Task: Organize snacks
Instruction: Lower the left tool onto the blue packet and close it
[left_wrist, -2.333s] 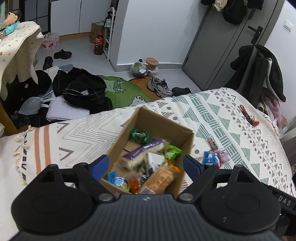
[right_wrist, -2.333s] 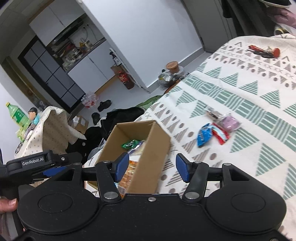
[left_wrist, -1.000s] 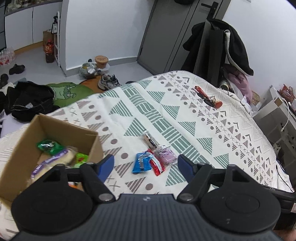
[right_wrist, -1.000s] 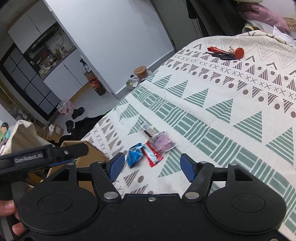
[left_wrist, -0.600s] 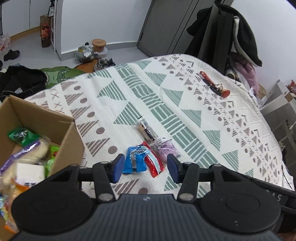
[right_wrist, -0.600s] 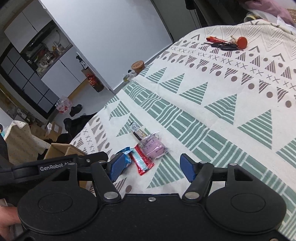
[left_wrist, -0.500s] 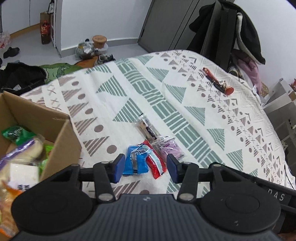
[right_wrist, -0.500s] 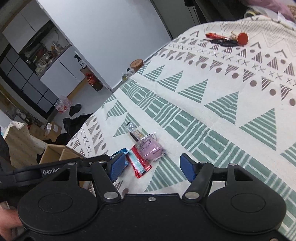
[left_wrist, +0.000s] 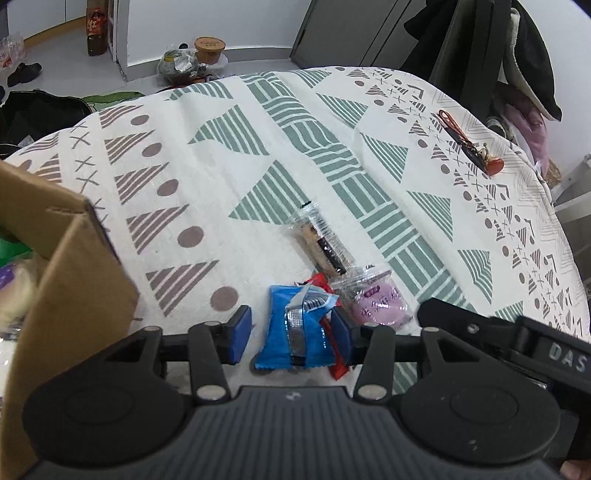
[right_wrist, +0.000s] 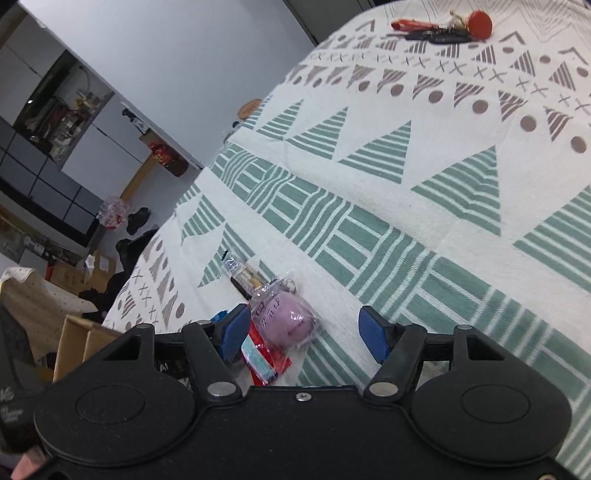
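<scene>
closing l gripper (left_wrist: 291, 334) round 1 blue snack (left_wrist: 295, 328) not yet pinched, r gripper (right_wrist: 306, 330) open, 4 snacks total

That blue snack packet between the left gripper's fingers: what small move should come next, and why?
Probably close the left gripper the rest of the way on the blue packet. Its jaws have just been closing and now straddle the packet, but the left pad still shows a gap, so nothing is gripped yet. The cardboard box waits alongside.
</scene>
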